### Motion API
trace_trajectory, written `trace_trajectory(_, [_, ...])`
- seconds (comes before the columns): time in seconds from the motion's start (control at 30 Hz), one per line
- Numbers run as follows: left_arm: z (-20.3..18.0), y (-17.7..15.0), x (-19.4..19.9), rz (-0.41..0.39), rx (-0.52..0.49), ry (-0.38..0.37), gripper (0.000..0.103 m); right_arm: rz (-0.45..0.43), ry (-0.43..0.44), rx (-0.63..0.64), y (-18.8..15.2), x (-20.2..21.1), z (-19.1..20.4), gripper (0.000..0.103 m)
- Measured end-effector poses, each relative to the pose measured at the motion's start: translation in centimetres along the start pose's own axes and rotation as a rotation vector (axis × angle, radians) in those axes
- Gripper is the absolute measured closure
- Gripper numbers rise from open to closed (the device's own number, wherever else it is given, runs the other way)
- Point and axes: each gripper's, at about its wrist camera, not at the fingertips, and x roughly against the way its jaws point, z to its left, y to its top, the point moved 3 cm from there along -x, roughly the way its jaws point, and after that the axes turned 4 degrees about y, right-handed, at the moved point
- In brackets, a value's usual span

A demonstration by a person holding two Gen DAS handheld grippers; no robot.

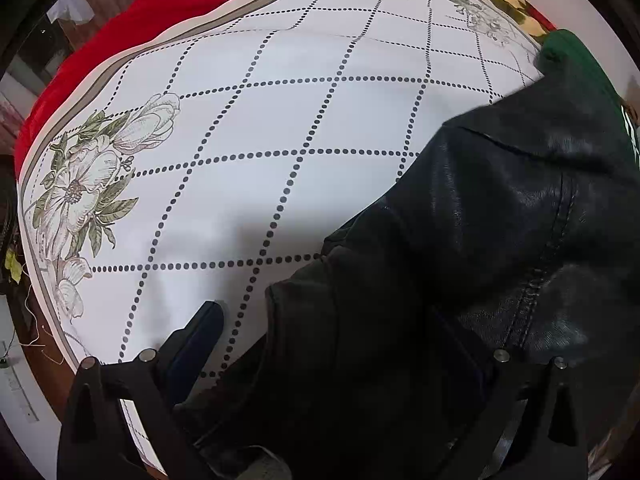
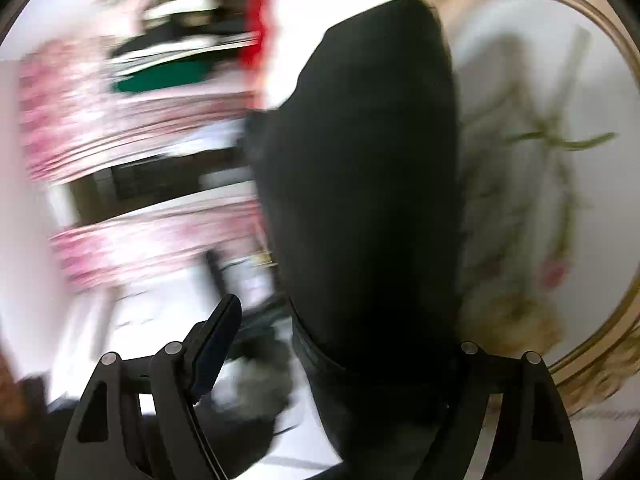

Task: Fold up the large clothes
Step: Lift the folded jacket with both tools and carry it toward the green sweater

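A black leather-like jacket [image 1: 500,220] lies on a white tablecloth [image 1: 280,120] with dotted diamond lines and flower prints. In the left wrist view my left gripper [image 1: 340,344] stands wide open low over the jacket's near edge; its left finger [image 1: 200,336] shows, the right finger is hidden under black cloth. In the blurred right wrist view my right gripper [image 2: 344,336] is open, with a black part of the garment [image 2: 368,180] hanging between its jaws and covering the right finger. Its left finger [image 2: 216,340] is free.
A red blanket [image 1: 120,28] with flowers lies under the tablecloth at the far side. A green garment [image 1: 576,60] sits at the far right beyond the jacket. The right wrist view shows blurred pink-white fabric [image 2: 120,120] and a gold-rimmed white surface [image 2: 560,160].
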Motion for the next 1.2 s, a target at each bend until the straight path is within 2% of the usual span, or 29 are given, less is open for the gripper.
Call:
trace_trajectory(0.07, [0.1, -0.1, 0.0, -0.005, -0.01, 0.003, 0.0, 0.027, 0.081, 0.004, -0.5, -0.4, 0.7, 0.019])
trace_trajectory(0.1, [0.1, -0.1, -0.1, -0.006, -0.012, -0.002, 0.0, 0.032, 0.066, 0.004, -0.4, -0.9, 0.4, 0.019])
trace_trajectory(0.2, [0.0, -0.3, 0.3, -0.01, -0.003, -0.039, 0.0, 0.032, -0.147, -0.059, 0.7, -2.9, -3.3, 0.019])
trace_trajectory(0.23, [0.1, -0.4, 0.7, -0.008, 0.015, -0.042, 0.0, 0.033, -0.229, -0.085, 1.0, -3.3, -4.7, 0.022])
trace_trajectory(0.27, [1.2, -1.0, 1.5, 0.0, 0.05, -0.049, 0.002, 0.014, -0.228, -0.094, 1.2, -3.3, -5.1, 0.024])
trace_trajectory(0.33, [3.4, -2.4, 4.2, -0.014, 0.191, -0.15, 0.002, -0.025, -0.193, -0.089, 1.1, -3.0, -4.2, 0.042])
trace_trajectory(0.4, [5.8, -4.3, 7.0, -0.052, 0.294, -0.193, 0.002, -0.066, -0.127, -0.08, 0.1, -2.3, -3.1, 0.052])
trace_trajectory(0.43, [7.0, -5.3, 7.8, -0.06, 0.328, -0.201, 0.002, -0.073, -0.109, -0.083, -0.4, -2.1, -2.8, 0.053])
trace_trajectory(0.53, [8.5, -8.2, 7.4, -0.019, 0.424, -0.256, 0.002, -0.091, -0.098, -0.123, -2.1, -1.3, -3.6, 0.052])
trace_trajectory(0.57, [8.3, -8.1, 6.8, 0.005, 0.45, -0.281, 0.002, -0.095, -0.096, -0.145, -2.3, -1.4, -4.2, 0.05])
trace_trajectory(0.67, [7.9, -7.8, 4.2, 0.04, 0.538, -0.416, 0.002, -0.128, -0.115, -0.184, -2.2, -0.8, -6.0, 0.037])
trace_trajectory(0.7, [7.4, -7.7, 3.9, 0.035, 0.552, -0.427, 0.002, -0.131, -0.122, -0.176, -2.1, -1.1, -5.9, 0.033])
trace_trajectory(0.73, [7.1, -7.2, 3.5, 0.018, 0.568, -0.414, 0.002, -0.135, -0.134, -0.176, -1.9, -1.4, -5.8, 0.028])
trace_trajectory(0.83, [7.3, -6.4, 3.8, -0.042, 0.625, -0.367, 0.004, -0.153, -0.16, -0.171, -2.8, 0.5, -5.2, 0.023])
trace_trajectory(0.87, [7.4, -6.3, 4.1, -0.068, 0.634, -0.358, 0.02, -0.169, -0.172, -0.169, -2.9, 0.6, -5.1, 0.024])
trace_trajectory(0.9, [7.4, -6.3, 4.7, -0.089, 0.629, -0.334, 0.032, -0.181, -0.182, -0.162, -3.3, 0.8, -4.9, 0.028])
trace_trajectory(0.93, [7.5, -6.1, 4.9, -0.096, 0.616, -0.316, 0.043, -0.194, -0.18, -0.155, -4.0, 1.3, -4.9, 0.036])
trace_trajectory(1.03, [7.8, -5.5, 5.4, -0.113, 0.594, -0.313, 0.043, -0.233, -0.101, -0.146, -4.7, 1.8, -4.2, 0.05])
trace_trajectory(1.2, [8.4, -4.8, 7.1, -0.14, 0.535, -0.304, 0.043, -0.243, -0.016, -0.127, -5.7, 2.3, -2.6, 0.056])
